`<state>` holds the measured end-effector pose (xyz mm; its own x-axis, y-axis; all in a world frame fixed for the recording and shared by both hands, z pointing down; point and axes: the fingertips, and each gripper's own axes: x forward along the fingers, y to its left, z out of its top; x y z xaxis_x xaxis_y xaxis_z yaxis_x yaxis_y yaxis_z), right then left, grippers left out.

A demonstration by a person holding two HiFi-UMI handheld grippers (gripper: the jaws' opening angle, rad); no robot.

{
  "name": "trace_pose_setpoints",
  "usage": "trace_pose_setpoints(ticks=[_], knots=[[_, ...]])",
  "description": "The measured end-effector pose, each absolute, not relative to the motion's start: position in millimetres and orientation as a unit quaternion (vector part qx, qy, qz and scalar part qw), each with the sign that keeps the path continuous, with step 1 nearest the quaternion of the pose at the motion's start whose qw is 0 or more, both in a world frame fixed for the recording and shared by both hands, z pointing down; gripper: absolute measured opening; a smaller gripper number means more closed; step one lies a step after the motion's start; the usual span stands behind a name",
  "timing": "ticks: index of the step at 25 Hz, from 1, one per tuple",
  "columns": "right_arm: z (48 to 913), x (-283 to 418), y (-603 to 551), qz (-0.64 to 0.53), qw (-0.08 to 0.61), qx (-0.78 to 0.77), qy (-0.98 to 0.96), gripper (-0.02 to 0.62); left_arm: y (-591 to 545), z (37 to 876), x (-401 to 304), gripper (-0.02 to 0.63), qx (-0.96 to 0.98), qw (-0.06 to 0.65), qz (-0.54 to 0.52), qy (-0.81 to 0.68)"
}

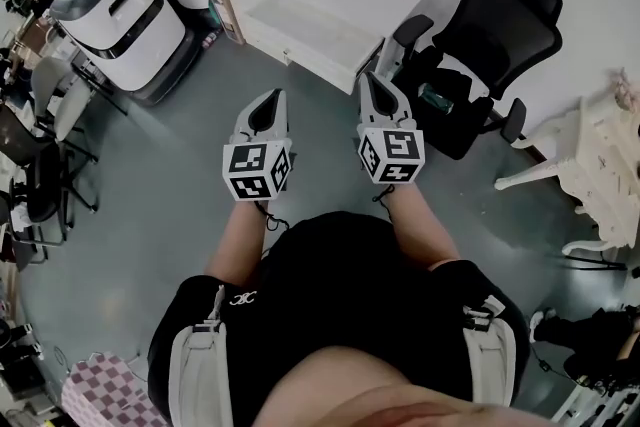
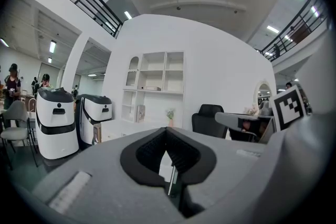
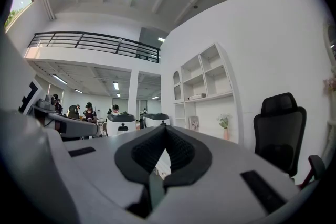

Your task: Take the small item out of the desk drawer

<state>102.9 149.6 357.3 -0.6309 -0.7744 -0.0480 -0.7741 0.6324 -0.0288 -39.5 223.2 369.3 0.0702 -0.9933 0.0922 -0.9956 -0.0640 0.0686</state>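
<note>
Grey flooring is seen from the head view, bordered by a white desk (image 1: 300,15), a black office chair (image 1: 500,25) and two white-and-black wheeled machines (image 1: 115,15). Over the open floor, well apart from the desk, the left gripper (image 1: 272,105) and the right gripper (image 1: 372,87) are held side by side. Each is topped by a cube printed with black-and-white square markers (patterns only, no letters). A small pale emblem (image 1: 240,297) is carried on the person's black top, too small to be read. In the left gripper view, the left gripper (image 2: 167,139) is shown with its ribbed black pads (image 2: 149,152) brought together at the tip and nothing between them. White shelving (image 2: 157,81) and the machines (image 2: 55,123) are seen beyond. In the right gripper view, the right gripper (image 3: 165,136) is likewise closed on nothing, with the chair (image 3: 278,134) at the right. The small item cannot be made out in any view, nor can an open drawer.
</note>
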Motion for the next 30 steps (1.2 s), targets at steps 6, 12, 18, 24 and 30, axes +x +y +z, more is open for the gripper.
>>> trace_pose_setpoints(ticks=[6, 12, 18, 24, 30], knots=[[356.2, 97.0, 165.1, 0.0, 0.029, -0.435, 0.9, -0.003, 238.4, 369.9, -52.5, 0.015, 0.729, 0.055, 0.008, -0.682], [358.5, 96.4, 159.8, 0.0, 0.034, -0.44, 0.897, -0.003, 237.2, 372.8, -63.8, 0.014, 0.723, 0.051, 0.01, -0.688], [367.8, 89.0, 133.2, -0.002, 0.039, -0.435, 0.9, -0.003, 213.8, 382.5, -73.5, 0.015, 0.715, 0.046, 0.016, -0.697], [378.1, 78.3, 89.4, -0.007, 0.036, -0.445, 0.895, -0.003, 172.9, 391.9, -83.8, 0.015, 0.719, 0.05, 0.025, -0.692], [392.9, 67.6, 16.3, -0.027, 0.029, -0.441, 0.897, -0.003, 105.4, 399.3, -91.7, 0.014, 0.717, 0.057, 0.034, -0.694]])
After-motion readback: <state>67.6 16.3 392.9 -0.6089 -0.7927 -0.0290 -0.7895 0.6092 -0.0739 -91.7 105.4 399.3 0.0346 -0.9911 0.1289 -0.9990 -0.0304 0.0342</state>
